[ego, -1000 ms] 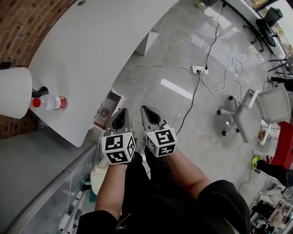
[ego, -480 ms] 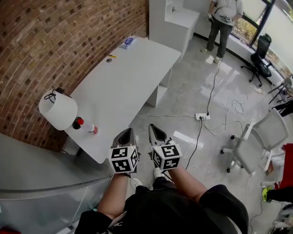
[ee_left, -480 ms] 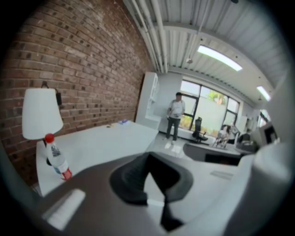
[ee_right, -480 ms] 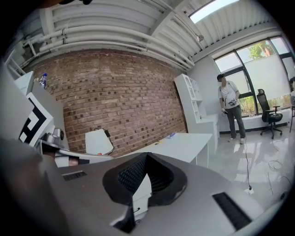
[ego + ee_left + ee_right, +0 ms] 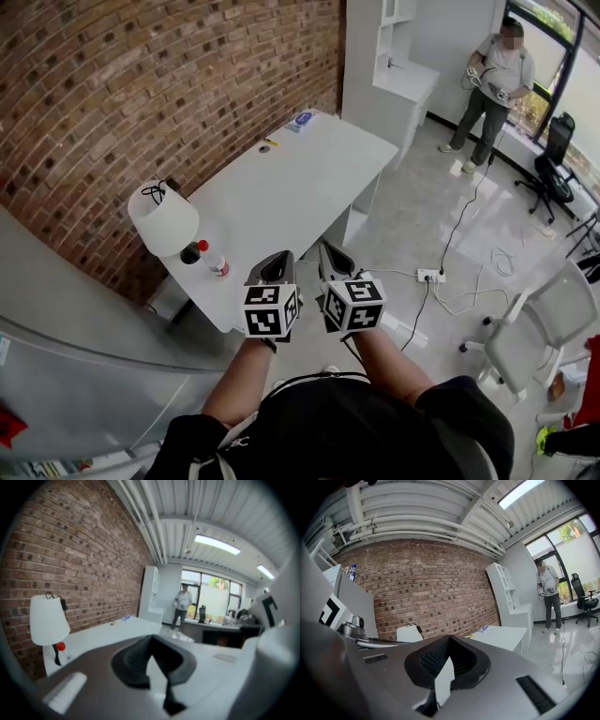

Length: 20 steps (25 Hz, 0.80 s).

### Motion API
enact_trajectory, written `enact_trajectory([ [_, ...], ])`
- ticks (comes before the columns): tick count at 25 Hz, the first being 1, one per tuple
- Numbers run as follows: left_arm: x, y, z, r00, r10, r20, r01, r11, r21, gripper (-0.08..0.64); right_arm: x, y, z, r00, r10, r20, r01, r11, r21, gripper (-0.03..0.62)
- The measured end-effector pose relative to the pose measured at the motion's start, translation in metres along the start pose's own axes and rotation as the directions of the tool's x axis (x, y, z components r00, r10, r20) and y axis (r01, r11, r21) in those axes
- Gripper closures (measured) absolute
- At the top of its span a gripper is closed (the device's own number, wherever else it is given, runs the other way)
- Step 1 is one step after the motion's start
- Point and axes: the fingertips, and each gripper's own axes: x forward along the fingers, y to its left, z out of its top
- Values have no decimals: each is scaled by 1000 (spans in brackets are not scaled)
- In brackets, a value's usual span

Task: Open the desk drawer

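Your left gripper [image 5: 278, 262] and right gripper [image 5: 331, 253]: jaws pinched together, empty, short of white bench [image 5: 291, 178] ahead. Drawer unseen, likely under bench's near end. Risk: closed jaws miss handle; blind reach clips lamp [image 5: 162, 217] ahead-left.

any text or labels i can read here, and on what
No text is readable in any view.
Bottle label: too small to read.
Blue item at the far end of the desk: print blurred.
Cubes on the left gripper and right gripper: square markers only, no letters.
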Motion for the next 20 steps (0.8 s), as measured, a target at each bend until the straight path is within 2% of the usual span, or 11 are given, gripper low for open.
enact_trajectory([
  [9,-3,15,-11,1000,25,-17,-26,999,-19,561,9,15,-14,998,44,-49,-44,999,-6,594],
  [20,0,27,-8,999,38,-9,-38,998,-54,561,19,18,-10,997,60,-46,-61,998,-11,594],
])
